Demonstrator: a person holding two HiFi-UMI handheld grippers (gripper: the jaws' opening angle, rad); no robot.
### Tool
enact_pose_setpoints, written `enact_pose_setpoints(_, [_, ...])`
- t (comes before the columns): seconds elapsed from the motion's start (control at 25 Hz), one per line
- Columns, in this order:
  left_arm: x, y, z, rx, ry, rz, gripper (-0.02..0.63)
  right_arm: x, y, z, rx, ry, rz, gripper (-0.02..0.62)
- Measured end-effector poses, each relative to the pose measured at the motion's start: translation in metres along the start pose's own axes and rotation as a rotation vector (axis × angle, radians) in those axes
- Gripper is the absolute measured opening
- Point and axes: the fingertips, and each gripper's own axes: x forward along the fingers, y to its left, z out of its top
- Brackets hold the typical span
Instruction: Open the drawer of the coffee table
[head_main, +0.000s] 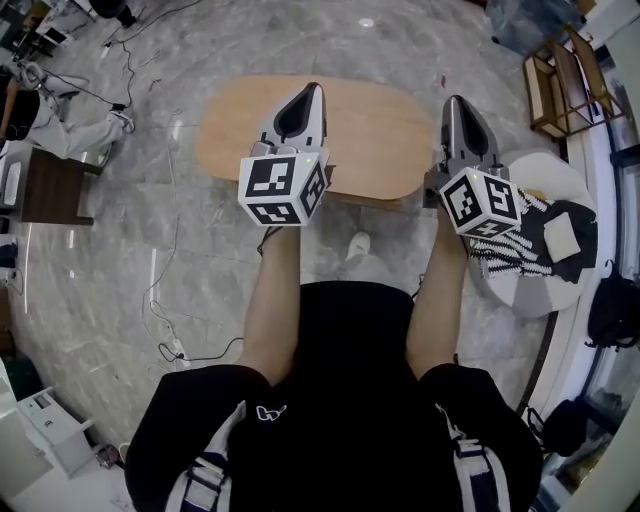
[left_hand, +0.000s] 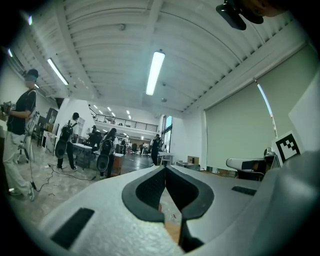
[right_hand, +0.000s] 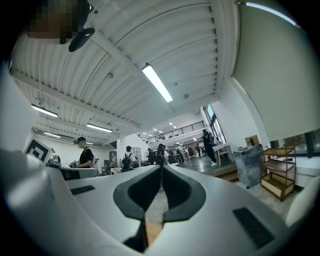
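In the head view an oval coffee table with a light wooden top (head_main: 375, 135) lies in the upper middle of the frame on a grey marble-patterned floor (head_main: 110, 260). Only its top and near edge show from above, and its drawer cannot be made out. The left gripper (head_main: 314, 90), grey with a black inner lining, reaches up the frame over the left part of the table top. Its black-and-white marker cube (head_main: 283, 187) sits at the near end, over the table's lower edge. The right gripper (head_main: 456, 100) lies parallel to it at the table's right end, with its own marker cube (head_main: 481, 201) just off the wood. Each gripper view shows its jaws pressed together at the tips with nothing between them, and a sliver of light wood shows in the slot beneath. Both views look level across a large hall with a ribbed white ceiling, a long tube light (left_hand: 155, 72) and people standing (left_hand: 19, 135) far off. At the right edge of the head view a round white table (head_main: 540, 305) carries striped black-and-white items, and a wooden shelf rack (head_main: 560, 85) stands in the upper right corner. Dark cables (head_main: 170, 345) trail across the floor at lower left.
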Motion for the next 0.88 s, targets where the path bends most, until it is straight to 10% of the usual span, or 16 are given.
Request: enact_pose_setpoints(0.88, [0.117, -0.024, -0.023, -0.019, 0.050, -0.040, 0.011, 0.057, -0.095, -0.011, 0.039, 0.027, -0.037, 0.014])
